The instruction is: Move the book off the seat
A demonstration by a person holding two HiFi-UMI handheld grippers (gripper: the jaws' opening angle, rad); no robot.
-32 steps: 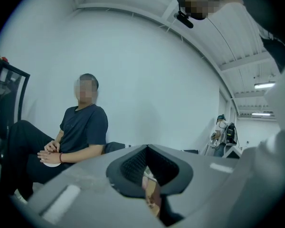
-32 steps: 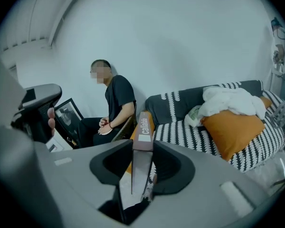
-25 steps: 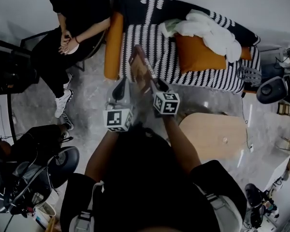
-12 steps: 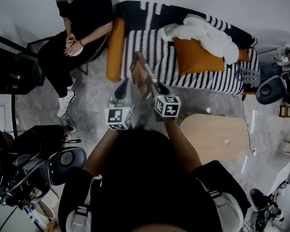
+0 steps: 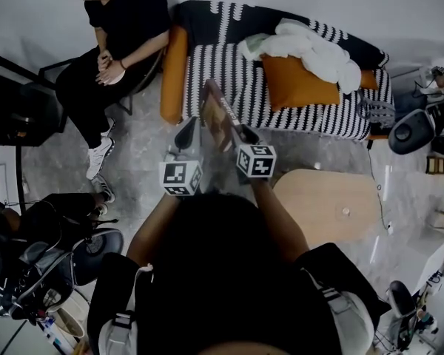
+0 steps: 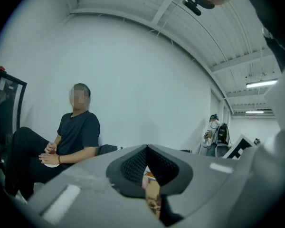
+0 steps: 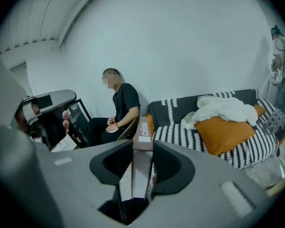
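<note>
Midair, book in down-tilted right gripper

Open floor between sofa and table

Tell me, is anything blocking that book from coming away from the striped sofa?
Nothing visible does. The right gripper already grips the book, held up in the air; the orange cushion and white blanket lie farther along the sofa, apart from it.

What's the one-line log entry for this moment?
right gripper: shut on book | book: off sofa | left gripper: shut, beside book
</note>
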